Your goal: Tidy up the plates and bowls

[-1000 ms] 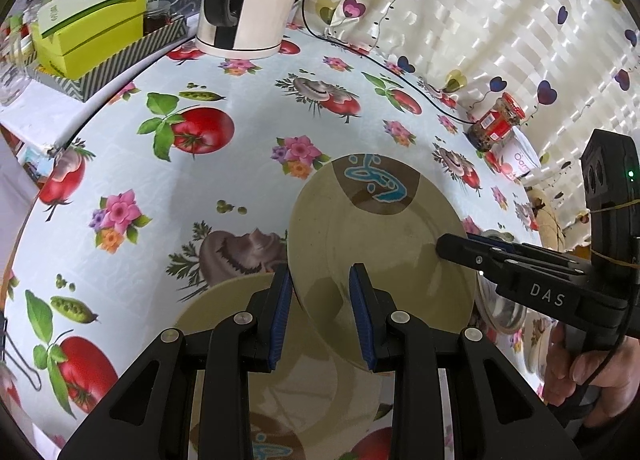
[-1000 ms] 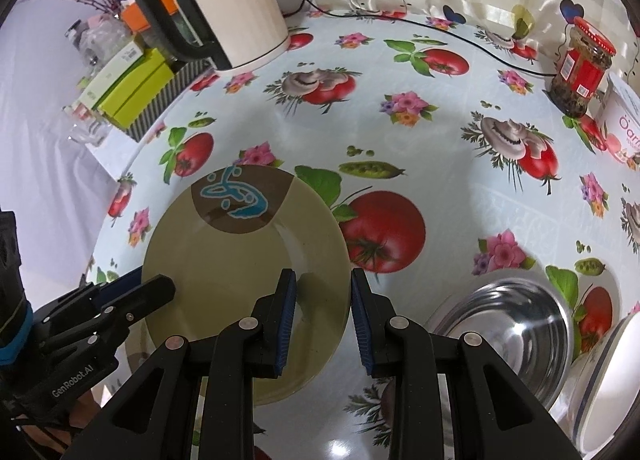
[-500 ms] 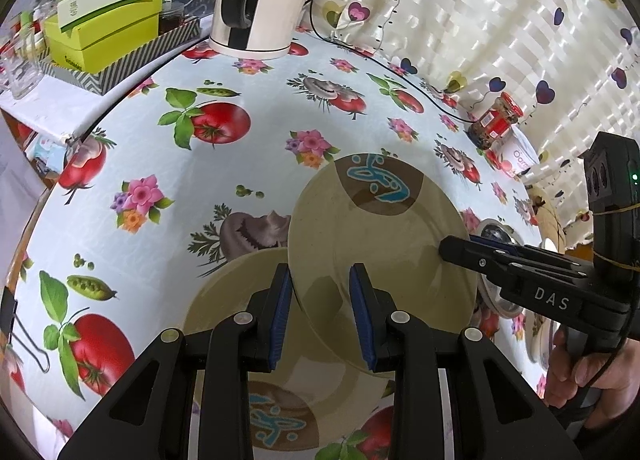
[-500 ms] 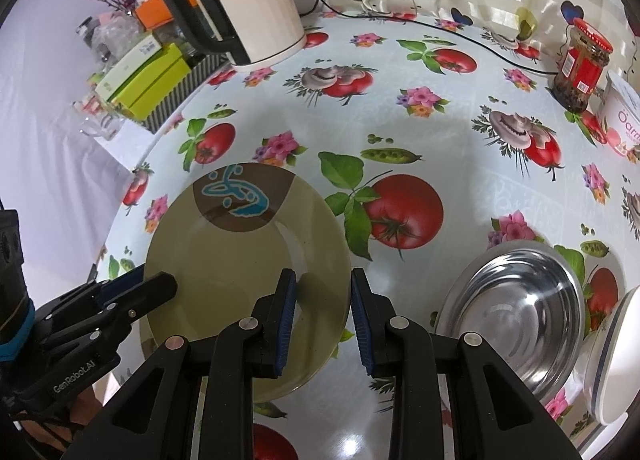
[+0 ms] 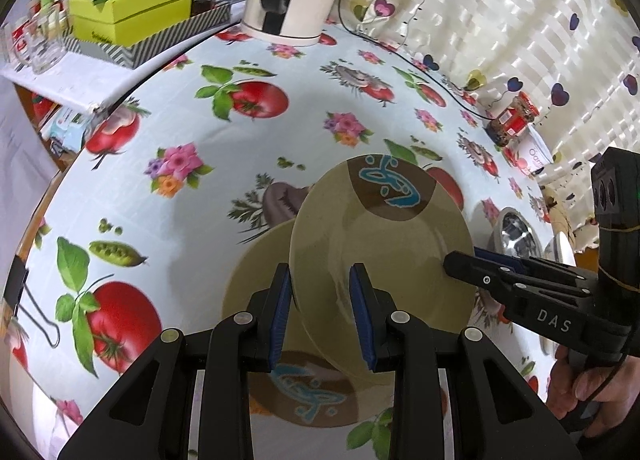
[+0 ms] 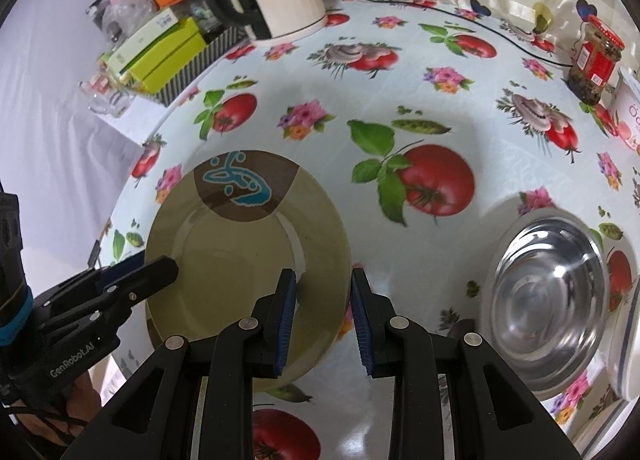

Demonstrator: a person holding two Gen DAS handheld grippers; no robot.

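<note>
- One wide table (image 6: pixel 400 80) with a fruit-print cloth bears everything. The step in hand looks like stacking the plates on it.
- Carried plate (image 5: pixel 380 252), olive with a brown patch and blue motif, hangs tilted partly over the resting plate (image 5: pixel 256 268), overlapping its far right side and not yet settled on it.
- Resting plate lies flat, with its matching motif at the near edge. The next move calls for bringing the carried plate squarely above it, levelling it, lowering both sides together and only then loosening the pads.
- Steel bowl (image 6: pixel 548 300) sits well to the right of the resting plate. Only the right wrist view shows it clearly, while the resting plate shows plainly only in the left wrist view.
- Left gripper (image 5: pixel 320 312) has its pads closed partway on the carried plate's left rim.
- Right gripper (image 6: pixel 324 312) pinches the opposite rim, its jaws narrow. Each view shows the other gripper's bite from the side.
</note>
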